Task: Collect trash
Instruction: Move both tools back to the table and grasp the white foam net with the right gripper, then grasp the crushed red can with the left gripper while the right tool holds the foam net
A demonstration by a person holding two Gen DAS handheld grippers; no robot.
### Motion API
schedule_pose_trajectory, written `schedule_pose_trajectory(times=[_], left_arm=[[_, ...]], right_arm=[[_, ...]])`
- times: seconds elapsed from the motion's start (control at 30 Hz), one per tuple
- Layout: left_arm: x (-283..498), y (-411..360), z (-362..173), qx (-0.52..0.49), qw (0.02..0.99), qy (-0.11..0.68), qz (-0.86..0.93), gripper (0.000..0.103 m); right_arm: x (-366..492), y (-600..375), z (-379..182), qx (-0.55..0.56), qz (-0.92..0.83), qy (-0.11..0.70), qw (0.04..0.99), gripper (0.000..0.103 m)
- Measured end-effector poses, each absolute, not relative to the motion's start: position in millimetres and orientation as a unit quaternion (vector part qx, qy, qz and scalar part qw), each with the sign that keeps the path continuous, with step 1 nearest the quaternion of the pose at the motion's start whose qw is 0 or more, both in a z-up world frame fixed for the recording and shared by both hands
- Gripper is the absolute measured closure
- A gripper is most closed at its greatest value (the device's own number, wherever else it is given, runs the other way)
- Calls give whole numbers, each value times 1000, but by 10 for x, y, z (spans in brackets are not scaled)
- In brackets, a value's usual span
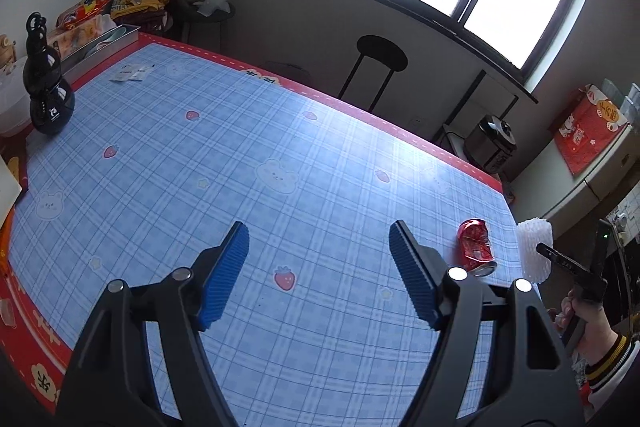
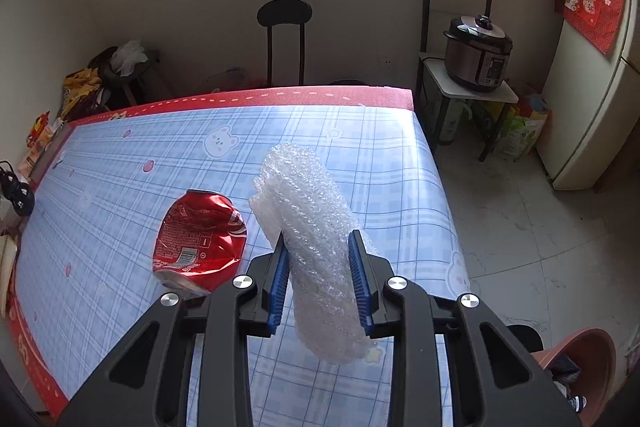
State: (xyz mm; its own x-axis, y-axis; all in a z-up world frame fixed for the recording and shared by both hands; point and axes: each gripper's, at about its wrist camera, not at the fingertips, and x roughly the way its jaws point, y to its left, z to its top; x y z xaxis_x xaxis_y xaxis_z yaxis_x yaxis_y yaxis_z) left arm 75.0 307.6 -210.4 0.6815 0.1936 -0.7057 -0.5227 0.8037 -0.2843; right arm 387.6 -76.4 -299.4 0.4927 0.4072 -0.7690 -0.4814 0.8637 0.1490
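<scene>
— Blue pads sat closest in the left wrist view. What were they doing?

— They belonged to the left hand-held gripper [image 1: 320, 267]. It was spread wide with nothing between its pads, just above the checked worktop [image 1: 200, 163].

— Where was the trash?

— A squashed red can [image 1: 476, 246] lay on its side near the worktop's right edge. Just beside it was a white roll of bubble wrap [image 1: 534, 250], and a hand [image 1: 586, 323] in a striped cuff held a black handle there.

— And in the right wrist view?

— The right hand-held gripper [image 2: 318, 281] had its blue pads pressed on both sides of the bubble wrap [image 2: 310, 223]. The roll stuck up past the pads and hung down below them.

— And the can?

— The can [image 2: 200, 239] lay on the worktop [image 2: 360, 155] just left of the roll. A brown bin [image 2: 580, 371] stood on the floor at the bottom right.
</scene>
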Motion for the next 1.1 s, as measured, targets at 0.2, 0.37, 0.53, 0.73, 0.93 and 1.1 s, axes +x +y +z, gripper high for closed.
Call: schedule_pose_trajectory(times=[0.2,0.37,0.53,0.73,0.93,1.1], left_arm=[[988,2717,-1945,-219,899,341,167,32],[1309,2395,-1988,-213,901,356,126,36],[1844,2135,-2400,-242,879,406,61,37],[2592,2016,-3080,-361,822,440,-3,67],[3098,1857,-3571,-430,783,449,-19,68],[3287,1804,-3814,-454,767,453,-18,68]], right_arm=[[3591,-1184,-2668,-22,255,404,878,75],[3356,-1650,-2490,8,234,385,893,74],[3163,-2068,-2479,43,203,383,900,74],[2974,-2375,-2612,54,168,397,901,74],[2875,-2592,-2705,53,139,414,898,74],[2823,-2703,-2686,51,126,417,899,74]])
